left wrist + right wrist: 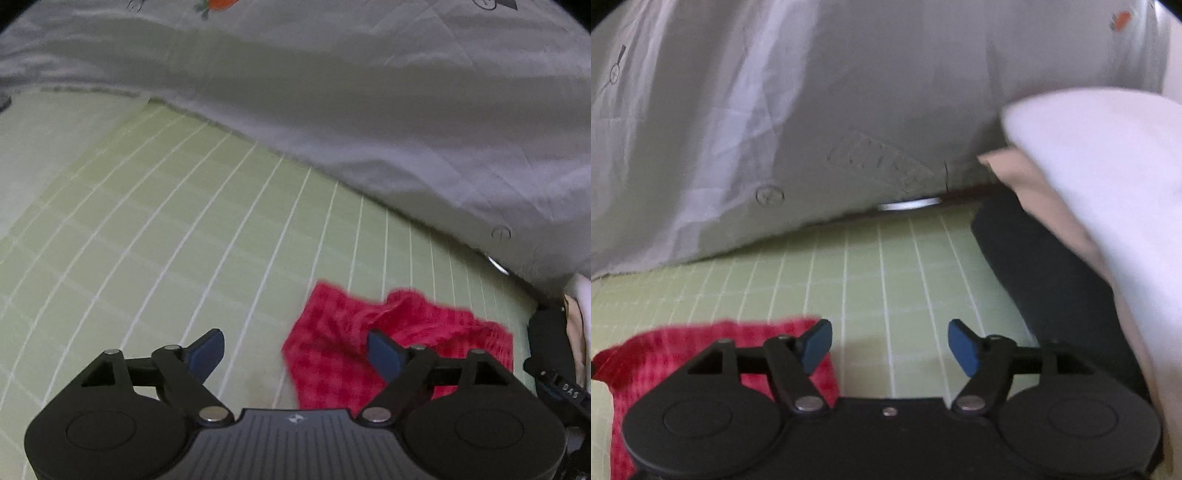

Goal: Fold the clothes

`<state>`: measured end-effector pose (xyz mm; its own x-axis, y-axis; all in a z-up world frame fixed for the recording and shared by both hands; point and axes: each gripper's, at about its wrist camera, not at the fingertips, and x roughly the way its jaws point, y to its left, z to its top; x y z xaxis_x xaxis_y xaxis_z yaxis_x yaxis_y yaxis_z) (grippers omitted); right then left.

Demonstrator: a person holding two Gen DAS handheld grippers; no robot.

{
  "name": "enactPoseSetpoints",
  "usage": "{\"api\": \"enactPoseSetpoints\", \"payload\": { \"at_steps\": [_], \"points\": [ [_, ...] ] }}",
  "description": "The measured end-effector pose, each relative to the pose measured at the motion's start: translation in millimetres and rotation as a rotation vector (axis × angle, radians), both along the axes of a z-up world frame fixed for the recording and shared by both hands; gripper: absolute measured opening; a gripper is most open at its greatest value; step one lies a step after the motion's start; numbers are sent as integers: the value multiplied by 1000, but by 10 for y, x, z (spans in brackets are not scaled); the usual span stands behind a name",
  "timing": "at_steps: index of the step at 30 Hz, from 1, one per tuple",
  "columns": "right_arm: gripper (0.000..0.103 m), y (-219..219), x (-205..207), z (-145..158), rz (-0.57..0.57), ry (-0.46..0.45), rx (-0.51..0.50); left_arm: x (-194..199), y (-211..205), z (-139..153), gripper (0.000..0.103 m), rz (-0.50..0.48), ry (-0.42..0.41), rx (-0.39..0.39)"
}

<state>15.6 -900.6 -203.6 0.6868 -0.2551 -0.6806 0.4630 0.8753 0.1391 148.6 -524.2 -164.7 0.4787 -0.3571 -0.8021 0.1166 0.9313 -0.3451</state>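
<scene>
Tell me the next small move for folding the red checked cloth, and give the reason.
Probably bring both tongs down onto the near corners of the red checked cloth and close. The left tongs and right tongs are open and empty, and the cloth lies rumpled, unfolded, on the green grid mat; it sits to each tongs' inner side, so each would first shift inward.
</scene>
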Motion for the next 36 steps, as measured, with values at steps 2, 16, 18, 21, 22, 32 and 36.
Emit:
{"api": "enactPoseSetpoints", "payload": {
  "at_steps": [2, 16, 18, 21, 22, 32, 36],
  "points": [
    [75, 58, -79, -69, 14, 20, 24, -65, 5, -48, 88, -12, 29, -6],
    [81, 445, -119, -242, 158, 71, 115, -133, -308, -174, 95, -162, 46, -1],
    [83, 446, -61, -253, 169, 68, 130, -99, -423, -246, 95, -190, 54, -3],
    [86, 454, 40, -259, 199, 63, 146, -55, -606, -302, 96, -236, 43, 17],
    [87, 468, 79, -264, 207, 66, 149, -53, -662, -311, 96, -250, 32, 32],
    [44, 776, 344, -287, 370, 82, 123, -88, -863, -373, 19, -370, 10, 16],
    [11, 870, 303, -219, 399, 54, 181, -217, -900, -339, 17, -375, 22, -11]
  ]
}}
